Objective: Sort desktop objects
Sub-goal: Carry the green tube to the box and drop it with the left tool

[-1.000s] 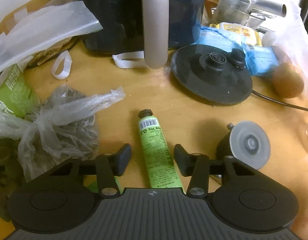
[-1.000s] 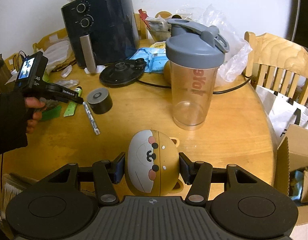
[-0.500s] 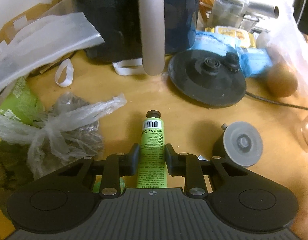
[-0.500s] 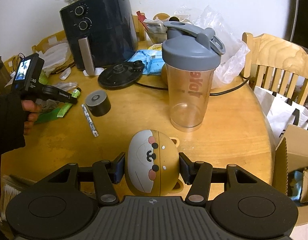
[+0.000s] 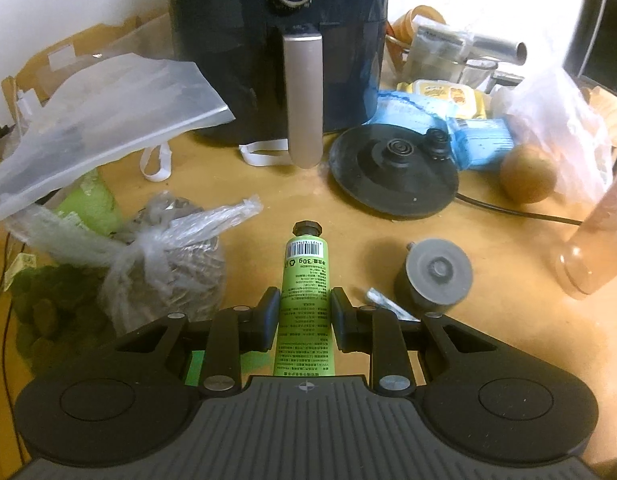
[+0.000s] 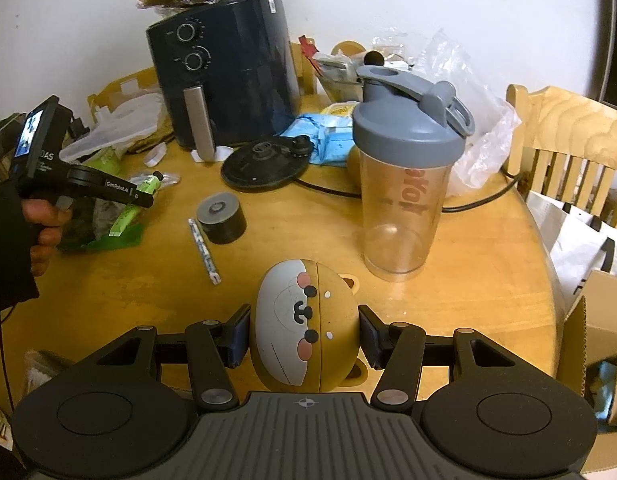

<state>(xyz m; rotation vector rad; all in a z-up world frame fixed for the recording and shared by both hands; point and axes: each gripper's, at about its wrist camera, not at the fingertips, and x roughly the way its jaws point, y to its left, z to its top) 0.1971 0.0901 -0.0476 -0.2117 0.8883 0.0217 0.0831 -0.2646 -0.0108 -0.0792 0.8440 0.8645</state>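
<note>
now the left tool (image 5: 304, 312) is clamped on the green tube (image 5: 305, 280), lifted off the tabletop (image 5: 244, 362), its long axis running straight out along the fingers, black cap away from the hand. the right tool (image 6: 304, 334) is clamped on the bear-faced case (image 6: 304, 328), nearer the shaker bottle (image 6: 404, 184), with the tube far to its left.
</note>
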